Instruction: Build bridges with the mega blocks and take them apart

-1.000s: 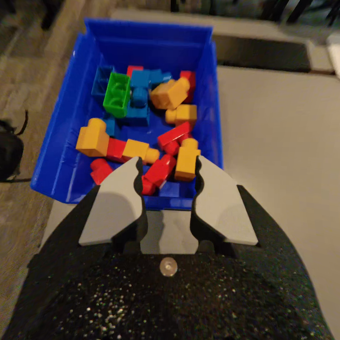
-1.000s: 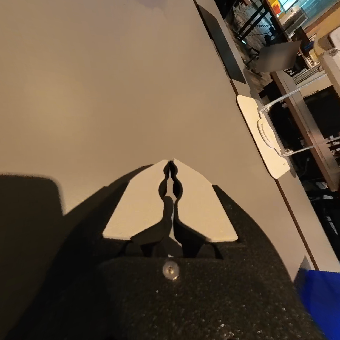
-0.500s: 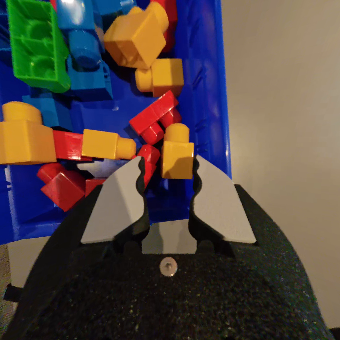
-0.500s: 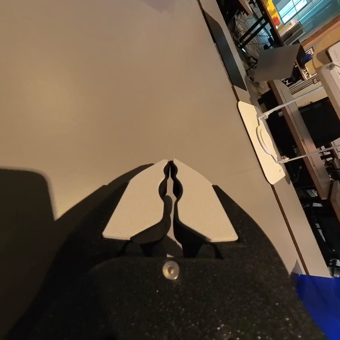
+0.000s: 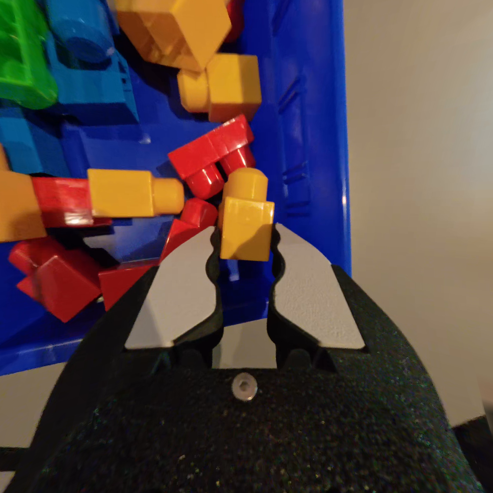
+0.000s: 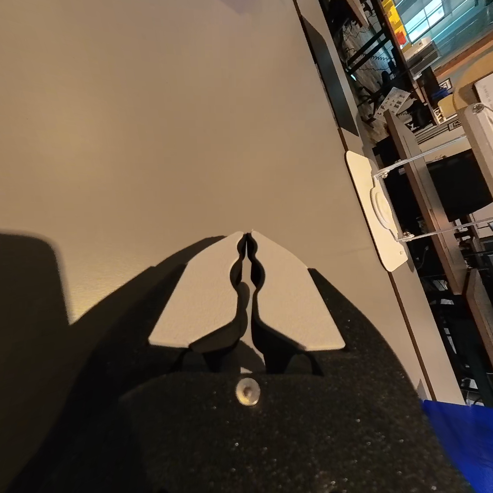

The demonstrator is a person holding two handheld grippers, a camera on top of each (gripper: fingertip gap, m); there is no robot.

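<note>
Alignment is the whole matter here: the small yellow block (image 5: pixel 246 229) sits at centre frame in the left wrist view, its square body between the tips of the left gripper (image 5: pixel 244 232) and its single stud pointing up the frame, away from the gripper, so the block's long axis runs straight along the fingers. The jaws stand parted at about the block's width, flanking its lower half; whether the pads already press its sides I cannot tell — no squeeze shows. The block lies in the blue bin (image 5: pixel 314 149), hard against the bin's right wall, with a red two-stud block (image 5: pixel 213 157) just above its stud and another yellow block (image 5: pixel 133 193) lying sideways to the left, stud toward it. A tight spot, by my reading: closing should catch the body squarely, but the right finger has little room beside the wall. The right gripper (image 6: pixel 247 234), far from the bin, hangs over the bare grey table (image 6: pixel 160 106) with its jaws pressed together on nothing; only a corner of the bin shows at that view's lower right, so the left is plainly the nearer one. Against a second ago, the left gripper has gone from hanging back over the bin's near edge, whole bin in view, to reaching down among the blocks — and its jaws have narrowed a little; the right has scarcely shifted.
</note>
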